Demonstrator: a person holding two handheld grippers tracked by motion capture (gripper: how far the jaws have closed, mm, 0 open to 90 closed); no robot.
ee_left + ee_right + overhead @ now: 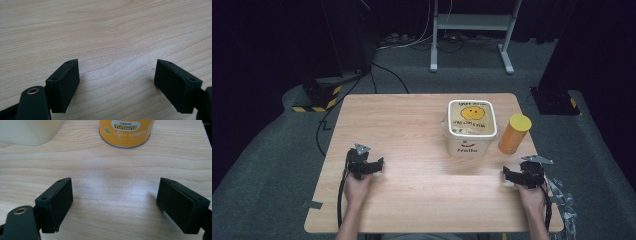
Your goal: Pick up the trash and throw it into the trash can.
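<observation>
A cream tub (471, 129) with a smiley-face lid stands upright on the wooden table (412, 125), right of the middle. Just to its right stands a yellow can (514, 134) with a yellow lid; the right gripper view shows its base (126, 132) with "minions" print, beyond the jaws. My left gripper (371, 165) rests low at the table's front left, open, with bare wood between its jaws (116, 82). At the front right my right gripper (512, 176) is open too (115, 205), a short way in front of the can.
The tub's lower corner (30, 131) shows at the top left of the right gripper view. Past the table's far edge are a white metal stand (472, 30), cables on grey carpet and a black-and-yellow striped base (319, 100).
</observation>
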